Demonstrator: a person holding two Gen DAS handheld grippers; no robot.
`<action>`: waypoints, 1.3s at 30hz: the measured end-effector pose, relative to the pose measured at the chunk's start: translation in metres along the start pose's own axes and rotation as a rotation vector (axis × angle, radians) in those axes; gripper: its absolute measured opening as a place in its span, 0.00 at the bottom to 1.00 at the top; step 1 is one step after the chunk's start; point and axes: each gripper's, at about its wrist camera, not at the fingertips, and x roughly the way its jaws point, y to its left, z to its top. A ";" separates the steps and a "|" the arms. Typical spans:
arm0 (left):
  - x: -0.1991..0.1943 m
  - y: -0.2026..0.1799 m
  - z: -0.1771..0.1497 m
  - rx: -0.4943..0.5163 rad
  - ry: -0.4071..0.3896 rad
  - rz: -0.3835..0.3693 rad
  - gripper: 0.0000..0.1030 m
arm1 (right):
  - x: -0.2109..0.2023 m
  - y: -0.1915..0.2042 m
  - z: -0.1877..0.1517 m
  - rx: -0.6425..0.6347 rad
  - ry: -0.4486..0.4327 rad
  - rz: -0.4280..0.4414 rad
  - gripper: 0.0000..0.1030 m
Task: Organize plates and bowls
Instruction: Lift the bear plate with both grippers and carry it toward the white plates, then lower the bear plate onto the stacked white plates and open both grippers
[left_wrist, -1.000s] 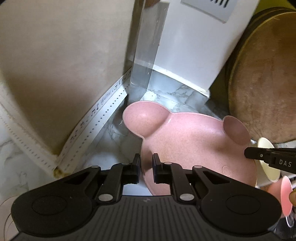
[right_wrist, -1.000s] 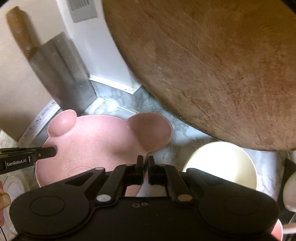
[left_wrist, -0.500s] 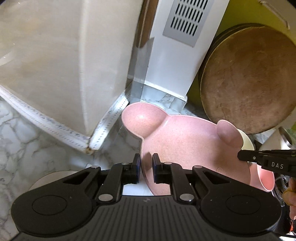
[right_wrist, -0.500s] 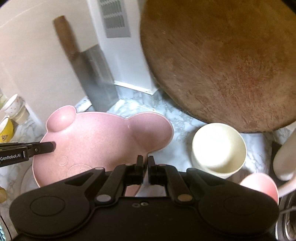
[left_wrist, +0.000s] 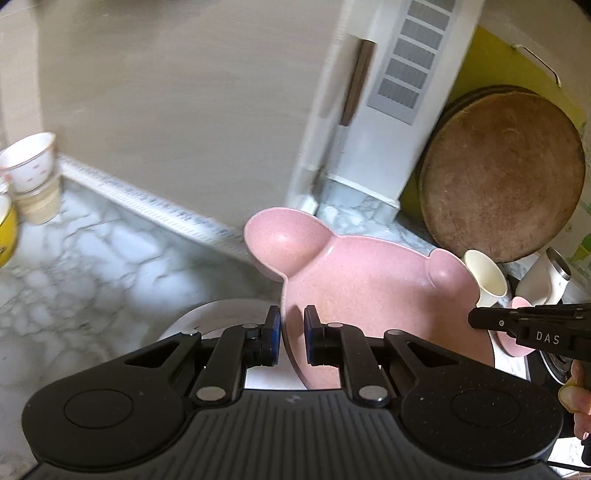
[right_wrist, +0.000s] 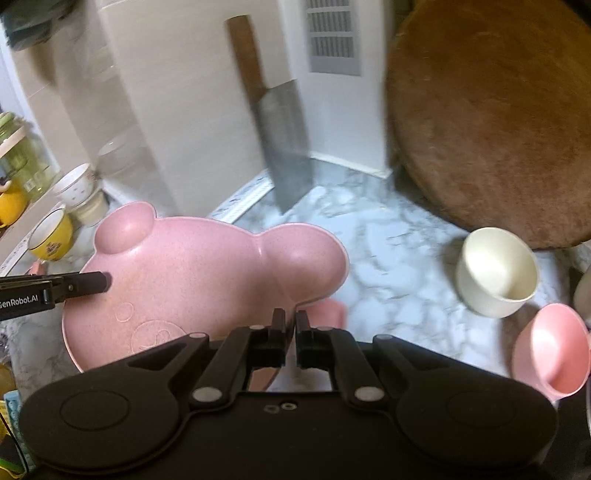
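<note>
A pink bear-shaped plate (left_wrist: 369, 288) with two round ears hangs tilted above the marble counter, carried by both grippers. My left gripper (left_wrist: 292, 332) is shut on the plate's near rim beside one ear. My right gripper (right_wrist: 290, 332) is shut on the opposite rim of the pink plate (right_wrist: 192, 277), below the other ear. Each gripper's tip shows in the other's view: the right gripper (left_wrist: 476, 319) at the plate's right edge, the left gripper (right_wrist: 103, 282) at its left edge. A white plate (left_wrist: 221, 314) lies on the counter under the left gripper.
A cream bowl (right_wrist: 498, 273) and a pink bowl (right_wrist: 550, 350) stand on the counter to the right. A round wooden board (right_wrist: 498, 122) and a cleaver (right_wrist: 284, 147) lean on the back wall. A yellow cup (right_wrist: 51, 236) and white cups (left_wrist: 29, 162) stand at the left.
Both grippers have drawn back and up from the back corner with the pink plate between them. The wall, cleaver and board look farther off; the cups at the left have come into view.
</note>
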 end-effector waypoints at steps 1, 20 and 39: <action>-0.004 0.006 -0.002 -0.007 -0.001 0.006 0.12 | 0.002 0.006 -0.001 -0.004 0.001 0.004 0.06; 0.010 0.082 -0.027 -0.053 0.025 0.122 0.12 | 0.050 0.074 -0.026 -0.046 0.035 -0.001 0.06; 0.050 0.087 -0.022 -0.043 0.063 0.148 0.12 | 0.081 0.066 -0.024 -0.048 0.059 -0.027 0.07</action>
